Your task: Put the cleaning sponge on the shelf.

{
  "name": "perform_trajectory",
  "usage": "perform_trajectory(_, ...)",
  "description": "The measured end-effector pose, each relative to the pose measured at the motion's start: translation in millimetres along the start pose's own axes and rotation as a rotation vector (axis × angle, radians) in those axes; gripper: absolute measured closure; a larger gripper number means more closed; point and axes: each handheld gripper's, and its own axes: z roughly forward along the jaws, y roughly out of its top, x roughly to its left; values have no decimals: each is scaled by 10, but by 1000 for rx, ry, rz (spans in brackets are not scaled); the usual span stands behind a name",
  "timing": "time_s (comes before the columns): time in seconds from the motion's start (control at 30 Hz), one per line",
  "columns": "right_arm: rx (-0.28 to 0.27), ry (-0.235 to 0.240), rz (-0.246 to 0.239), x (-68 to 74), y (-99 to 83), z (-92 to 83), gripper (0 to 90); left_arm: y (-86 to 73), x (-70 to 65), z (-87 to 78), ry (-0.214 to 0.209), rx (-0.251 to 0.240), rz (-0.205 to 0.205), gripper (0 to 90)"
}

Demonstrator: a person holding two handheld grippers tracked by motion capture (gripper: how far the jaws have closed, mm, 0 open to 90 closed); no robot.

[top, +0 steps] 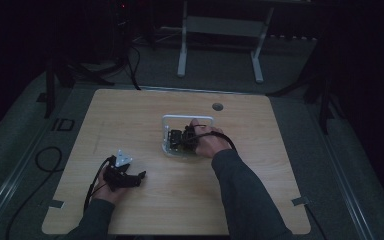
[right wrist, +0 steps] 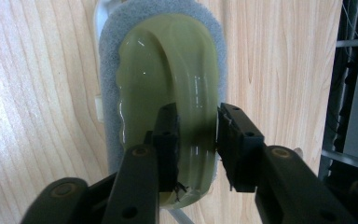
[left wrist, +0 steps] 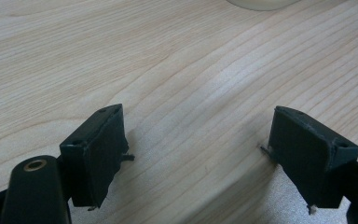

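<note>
Table (top: 145, 120): light wood.
Tray (top: 166, 134): white, mid-table, holding a grey sponge (right wrist: 210, 37).
Green piece (right wrist: 168, 70): glossy, olive, lying on the sponge.
Right claw (right wrist: 196, 140): closed around the green piece's raised ridge.
Left claw (left wrist: 196, 154): spread wide, holding nothing, low over bare table near the front left.

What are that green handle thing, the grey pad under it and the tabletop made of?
Green handle: looks like glossy translucent plastic, judging by its bright highlights and see-through tint. Grey pad: probably sponge or foam, with a matte, fuzzy, porous edge. Tabletop: pale wood or wood-look laminate, with printed-looking grain lines and a smooth finish.
</note>
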Motion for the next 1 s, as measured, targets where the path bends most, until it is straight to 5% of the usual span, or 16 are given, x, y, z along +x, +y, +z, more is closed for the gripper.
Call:
perform_trajectory(0.4,-35,14,26,13,-39,-80,580,1,1,-1,0,0,1,191)
perform_trajectory(1.0,-169,57,47,192,-120,-481,614,1,0,0,0,-1,0,191)
